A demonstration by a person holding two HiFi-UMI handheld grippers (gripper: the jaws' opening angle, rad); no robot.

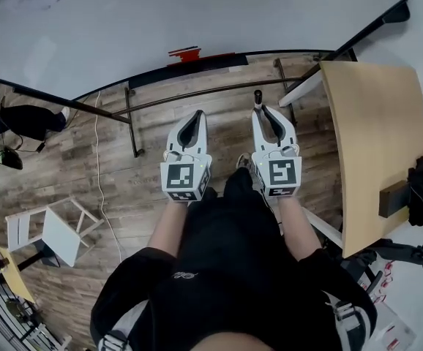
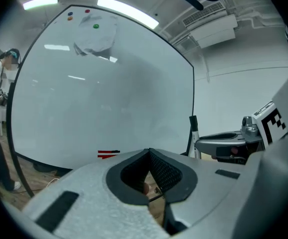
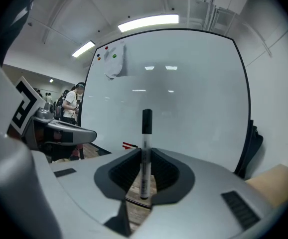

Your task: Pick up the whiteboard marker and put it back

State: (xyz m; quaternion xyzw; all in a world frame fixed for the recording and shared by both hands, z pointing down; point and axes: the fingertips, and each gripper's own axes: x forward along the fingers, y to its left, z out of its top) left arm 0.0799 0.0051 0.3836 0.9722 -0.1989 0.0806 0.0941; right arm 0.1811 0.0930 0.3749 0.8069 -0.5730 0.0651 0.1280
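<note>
Wooden floor runs up to a big whiteboard [image 3: 184,98] on a stand, straight ahead of both grippers. The right gripper [image 3: 143,156] is clamped on the whiteboard marker [image 3: 145,133], a pale pen with a black cap, which stands upright with most of its length above the jaws. Pinched so low, it could tip or slip out if the cap bumps the board. The left gripper [image 2: 149,153] is closed and empty.

The whiteboard marker [image 3: 144,158] is white, black-capped; the floor [image 1: 124,189] wood-grained brown.

Wooden table [image 1: 372,137], white chair [image 1: 59,234]
</note>
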